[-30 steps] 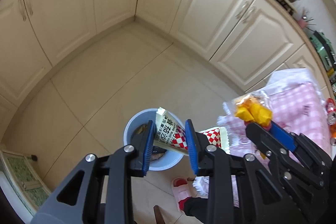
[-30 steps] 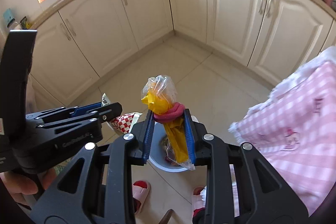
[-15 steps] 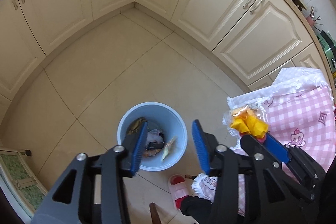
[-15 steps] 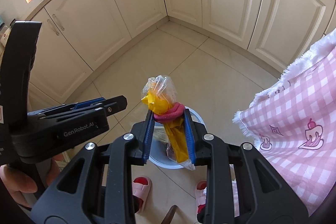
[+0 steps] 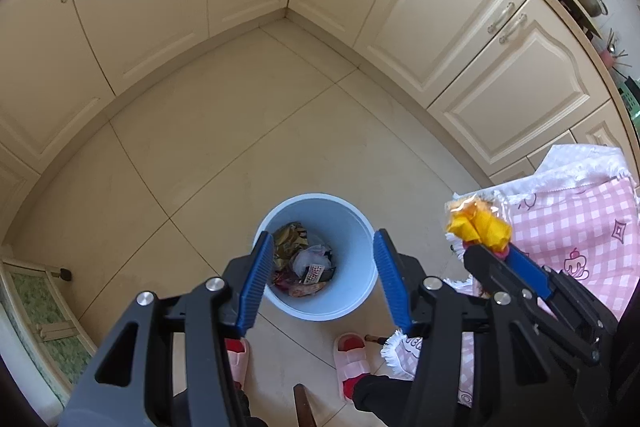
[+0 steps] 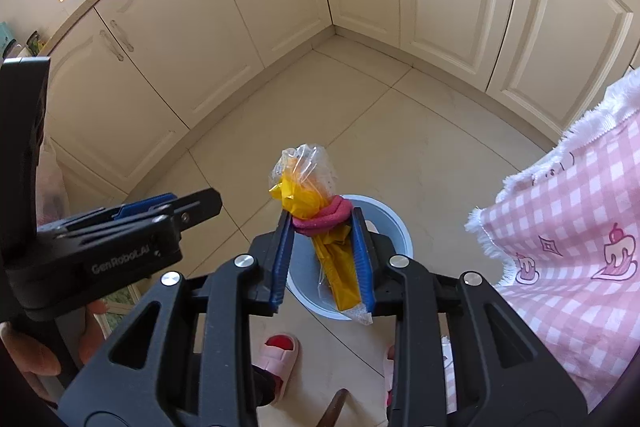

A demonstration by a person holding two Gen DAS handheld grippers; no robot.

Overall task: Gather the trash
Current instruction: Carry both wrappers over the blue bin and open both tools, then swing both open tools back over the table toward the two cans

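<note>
A light blue bin stands on the tiled floor, with several wrappers inside, among them a red-checked one. My left gripper is open and empty right above the bin. My right gripper is shut on a yellow plastic bag tied with a pink band and holds it above the bin. The bag also shows in the left wrist view, to the right of the bin.
Cream kitchen cabinets wrap around the floor corner. A table with a pink checked cloth is at the right. The person's feet in pink slippers stand just in front of the bin.
My left gripper opened and dropped the red-checked wrapper into the bin. My right gripper still holds the yellow bag and has moved slightly over the bin.
</note>
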